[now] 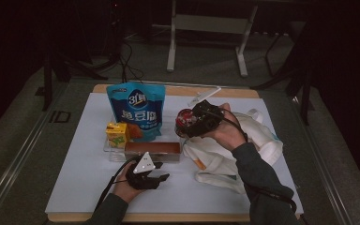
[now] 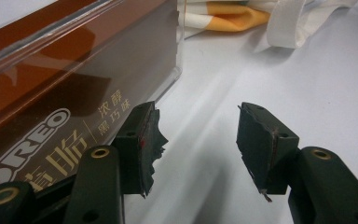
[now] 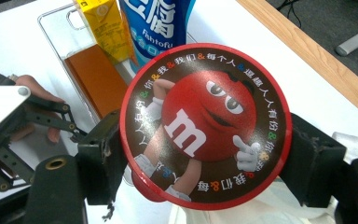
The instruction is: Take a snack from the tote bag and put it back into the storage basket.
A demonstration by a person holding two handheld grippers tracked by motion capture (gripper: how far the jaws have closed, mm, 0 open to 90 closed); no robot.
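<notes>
The right gripper (image 3: 200,154) clamps the M&M's tub (image 3: 204,123) over the bag (image 1: 225,154), not yet inside; left gripper (image 2: 198,149) idles, jaws apart, beside the Oreo box (image 2: 74,88)

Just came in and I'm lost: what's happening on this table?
A person works with a tool in each hand. The right tool is clamped on a round M&M's tub, held near a white cloth bag. The left tool rests open on the table beside a brown Oreo box in a clear tray.
</notes>
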